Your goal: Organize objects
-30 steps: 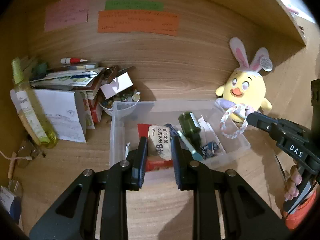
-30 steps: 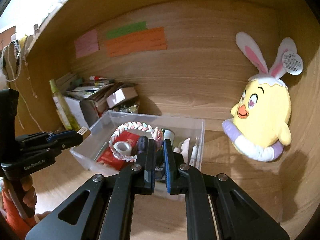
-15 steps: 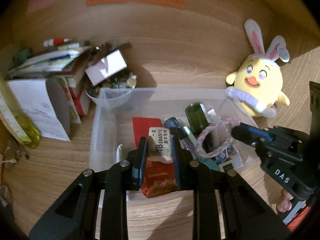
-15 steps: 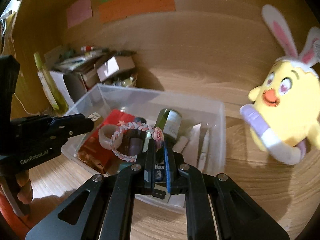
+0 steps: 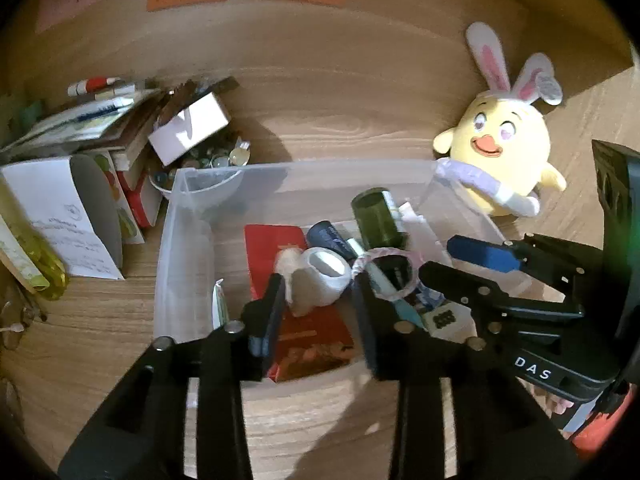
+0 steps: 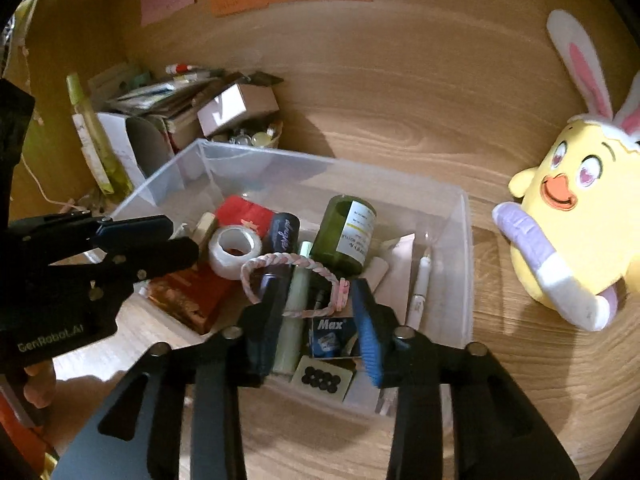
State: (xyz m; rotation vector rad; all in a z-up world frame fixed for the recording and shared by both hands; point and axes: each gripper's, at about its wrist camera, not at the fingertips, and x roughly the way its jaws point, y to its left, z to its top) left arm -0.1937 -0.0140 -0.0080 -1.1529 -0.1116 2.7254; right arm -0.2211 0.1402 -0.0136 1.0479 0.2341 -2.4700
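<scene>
- The left claw [image 5: 318,306] hangs over the near edge of the clear bin [image 5: 168,248], its jaws spread wide and holding nothing.
- The right claw [image 6: 316,312] is likewise spread and empty above the bin's near side.
- Between the right claw's fingers, the braided bracelet [image 6: 294,284] lies inside the bin on top of other items.
- The eraser [image 5: 290,276] rests on the red packet [image 5: 276,248], just beside the tape roll [image 5: 324,276].
- Farther in, a green bottle [image 6: 346,236] lies on its side.
- Behind the bin on the bench [image 6: 400,120], a yellow chick plush [image 6: 576,208] sits to the right, and a stack of papers and boxes [image 5: 100,128] to the left.
</scene>
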